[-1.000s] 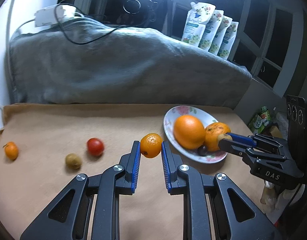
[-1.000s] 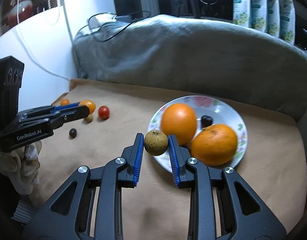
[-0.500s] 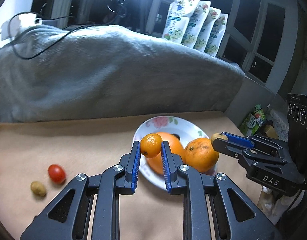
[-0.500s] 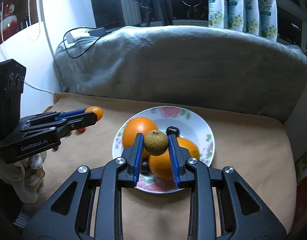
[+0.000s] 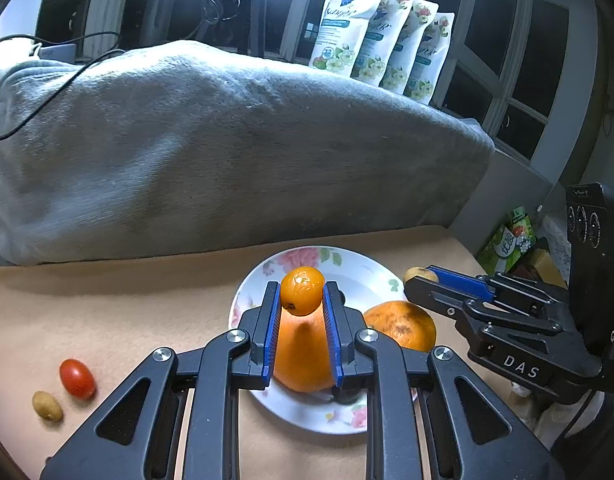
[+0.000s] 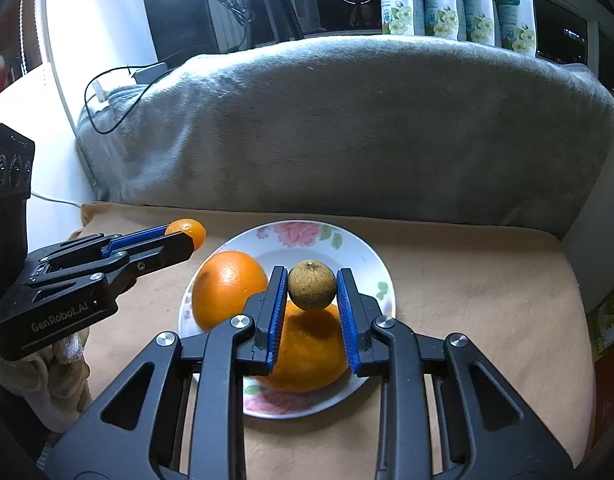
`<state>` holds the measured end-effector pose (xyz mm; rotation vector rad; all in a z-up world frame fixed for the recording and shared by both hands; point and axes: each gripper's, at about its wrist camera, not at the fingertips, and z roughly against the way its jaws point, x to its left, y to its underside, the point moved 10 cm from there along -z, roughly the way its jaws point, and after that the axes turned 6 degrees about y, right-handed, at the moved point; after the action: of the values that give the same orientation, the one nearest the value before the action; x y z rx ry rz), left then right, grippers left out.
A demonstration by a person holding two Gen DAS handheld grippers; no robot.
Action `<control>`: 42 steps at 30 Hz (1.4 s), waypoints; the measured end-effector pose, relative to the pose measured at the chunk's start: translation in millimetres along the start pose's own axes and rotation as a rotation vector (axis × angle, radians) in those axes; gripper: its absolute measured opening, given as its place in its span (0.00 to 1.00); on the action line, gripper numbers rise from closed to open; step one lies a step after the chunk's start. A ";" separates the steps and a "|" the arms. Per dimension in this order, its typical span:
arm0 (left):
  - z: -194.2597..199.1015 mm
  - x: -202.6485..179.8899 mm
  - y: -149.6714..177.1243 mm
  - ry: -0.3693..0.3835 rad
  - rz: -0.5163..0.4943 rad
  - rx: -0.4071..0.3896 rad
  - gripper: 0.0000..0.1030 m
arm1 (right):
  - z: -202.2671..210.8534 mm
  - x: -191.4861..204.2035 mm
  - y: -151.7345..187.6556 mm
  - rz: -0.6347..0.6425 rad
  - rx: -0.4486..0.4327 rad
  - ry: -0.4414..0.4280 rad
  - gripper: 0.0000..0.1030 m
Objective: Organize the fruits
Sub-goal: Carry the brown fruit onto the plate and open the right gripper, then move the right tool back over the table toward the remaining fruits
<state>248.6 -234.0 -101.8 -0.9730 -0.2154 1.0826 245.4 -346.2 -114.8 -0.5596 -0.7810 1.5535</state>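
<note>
Plainly both loads are light, round and smooth-skinned, so each is pinched across its widest part: the left hand-held gripper [image 5: 302, 307] grasps a small mandarin [image 5: 302, 290], the right hand-held gripper [image 6: 311, 295] a brown longan [image 6: 311, 290], both at mid-frame above the floral plate [image 6: 371, 264]. That plate, low in the centre, holds two large oranges [image 6: 227, 288], leaving little room for fruit that I judge apt to roll.

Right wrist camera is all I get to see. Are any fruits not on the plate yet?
Observer: Yes. The left wrist view shows a red tomato lying on the tan cloth, left of the plate.
Operator: Only that one?
Observer: No, a small yellowish fruit lies just beside it, farther from the plate.
Operator: Is the little orange squeezed on both sides?
Observer: Yes, the left gripper is shut on the small orange, with both blue pads against it.
</note>
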 end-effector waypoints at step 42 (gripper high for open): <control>-11.8 -3.6 -0.5 -0.037 -0.038 0.011 0.33 | 4.4 -13.6 -5.0 -0.014 -0.019 0.041 0.50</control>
<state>254.1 -243.6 -107.3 -0.9357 -0.2575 1.0664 247.3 -360.2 -109.4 -0.5965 -0.7676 1.5184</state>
